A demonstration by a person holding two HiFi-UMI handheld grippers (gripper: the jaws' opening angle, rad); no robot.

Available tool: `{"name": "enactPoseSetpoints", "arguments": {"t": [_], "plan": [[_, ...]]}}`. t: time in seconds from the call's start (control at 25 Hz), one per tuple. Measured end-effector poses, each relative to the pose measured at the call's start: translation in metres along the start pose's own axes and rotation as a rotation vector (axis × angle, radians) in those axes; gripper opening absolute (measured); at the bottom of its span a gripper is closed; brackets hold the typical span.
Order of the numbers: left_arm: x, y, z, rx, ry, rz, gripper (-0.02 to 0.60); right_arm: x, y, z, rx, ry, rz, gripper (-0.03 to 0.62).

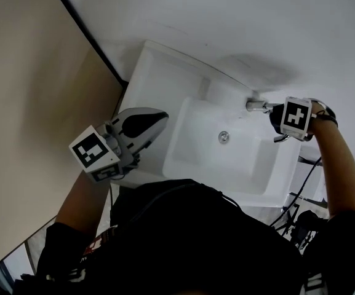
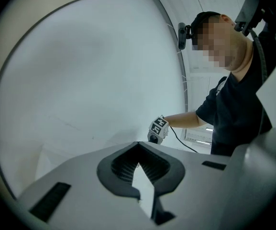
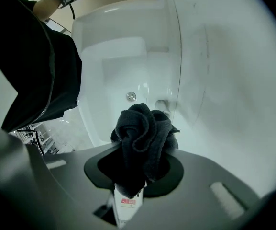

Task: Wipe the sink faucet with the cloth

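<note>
Clenches the right gripper [image 3: 143, 176] on a dark charcoal terry cloth [image 3: 145, 133], bunched into a crumpled rosette of soft folds past the jaw tips, with a small white label [image 3: 127, 202] low between the jaws. Holds that cloth at the tip of the short chrome faucet [image 1: 255, 106], touching or just beside it, on the back edge of the white rectangular ceramic sink [image 1: 155, 72] toward its right corner. Poises the left gripper [image 1: 160, 117] over the sink's left rim, jaws pressed together on nothing.
</note>
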State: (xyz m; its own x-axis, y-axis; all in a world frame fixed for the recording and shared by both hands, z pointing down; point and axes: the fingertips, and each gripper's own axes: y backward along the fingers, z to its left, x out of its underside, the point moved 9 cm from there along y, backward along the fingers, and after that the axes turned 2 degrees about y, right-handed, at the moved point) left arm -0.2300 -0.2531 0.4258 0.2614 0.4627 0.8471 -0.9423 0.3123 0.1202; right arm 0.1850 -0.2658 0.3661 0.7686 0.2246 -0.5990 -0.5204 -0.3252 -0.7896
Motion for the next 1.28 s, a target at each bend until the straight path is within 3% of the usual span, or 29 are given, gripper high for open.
{"name": "enactPoseSetpoints", "arguments": {"t": [0.16, 0.4, 0.52, 0.68, 0.76, 0.84, 0.92, 1.04, 1.2, 1.28], "plan": [[-0.003, -0.005, -0.02, -0.011, -0.018, 0.008, -0.002, 0.019, -0.007, 0.039, -0.005, -0.023, -0.069, 0.084], [-0.003, -0.01, -0.029, -0.002, -0.014, 0.009, -0.002, 0.018, -0.044, 0.087, -0.047, 0.051, -0.132, 0.084], [-0.003, -0.016, -0.032, 0.0, -0.008, 0.019, -0.002, 0.021, -0.037, 0.091, -0.024, -0.025, -0.316, 0.084], [-0.004, -0.025, -0.035, -0.001, 0.007, 0.019, -0.002, 0.021, -0.008, 0.086, 0.149, -0.262, -0.729, 0.084], [-0.005, -0.03, -0.038, 0.009, 0.016, 0.016, -0.002, 0.025, -0.013, 0.088, 0.188, -0.414, -0.937, 0.085], [-0.002, -0.035, -0.041, 0.016, 0.007, 0.039, -0.002, 0.031, -0.027, 0.092, 0.138, -0.588, -1.161, 0.084], [0.0, -0.041, -0.046, 0.02, 0.015, 0.064, -0.002, 0.028, -0.046, 0.098, 0.022, -0.754, -1.369, 0.084], [0.0, -0.048, -0.051, 0.016, 0.043, 0.07, -0.002, 0.004, -0.087, 0.101, -0.083, -0.966, -1.499, 0.084], [0.006, -0.054, -0.054, 0.037, 0.025, 0.074, -0.002, -0.015, -0.139, 0.077, -0.121, -1.267, -1.629, 0.084], [0.006, -0.061, -0.059, 0.037, 0.045, 0.078, -0.002, -0.018, -0.158, 0.063, -0.092, -1.352, -1.666, 0.084]]}}
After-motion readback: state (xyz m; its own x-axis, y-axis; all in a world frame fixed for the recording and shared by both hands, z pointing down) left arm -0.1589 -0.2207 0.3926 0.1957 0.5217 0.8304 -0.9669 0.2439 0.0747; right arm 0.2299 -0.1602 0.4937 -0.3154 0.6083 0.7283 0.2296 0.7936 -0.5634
